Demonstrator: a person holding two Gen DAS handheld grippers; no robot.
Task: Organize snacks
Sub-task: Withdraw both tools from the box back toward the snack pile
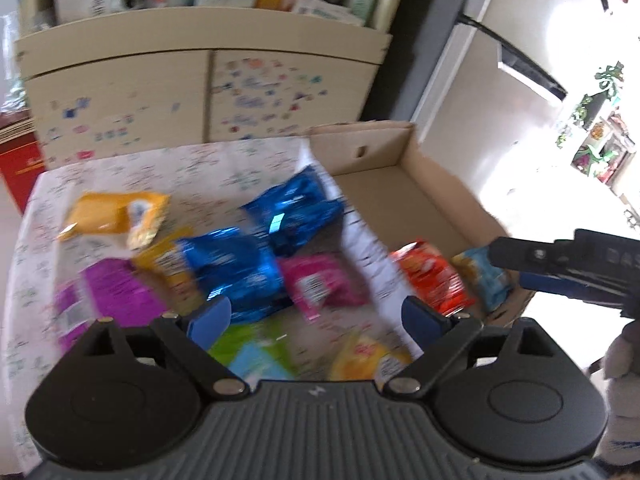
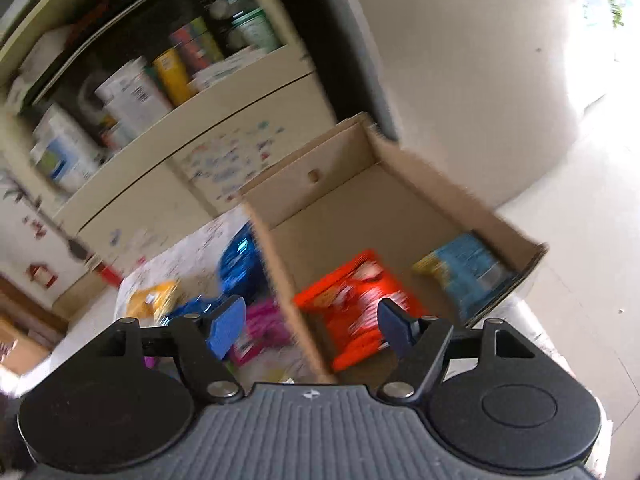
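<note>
Hovering over table (image 1: 36, 208), left gripper (image 1: 316, 314) fingers spread wide, nothing between; judged free to pick next packet. Nearest, at table's near edge: green packet (image 1: 248, 344), yellow packet (image 1: 368, 356). Mid-table: purple packet (image 1: 108, 296), pink packet (image 1: 320, 284), two blue packets (image 1: 236, 272), loose, unsorted. Right gripper (image 2: 312, 326) fingers also apart, empty, above cardboard box (image 2: 400, 200) at table's right edge. Inside box near corner: orange packet (image 2: 360, 296), light-blue packet (image 2: 464, 268), judged already sorted. Farther: orange-yellow packet (image 1: 116, 212) toward table's far-left corner.

Inside the cardboard box (image 2: 400, 200), an orange snack packet (image 2: 352, 304) lies near its left wall, a light-blue packet (image 2: 464, 268) by its right wall. The right gripper (image 2: 312, 324) hovers above the box, jaws apart, nothing between them.
</note>
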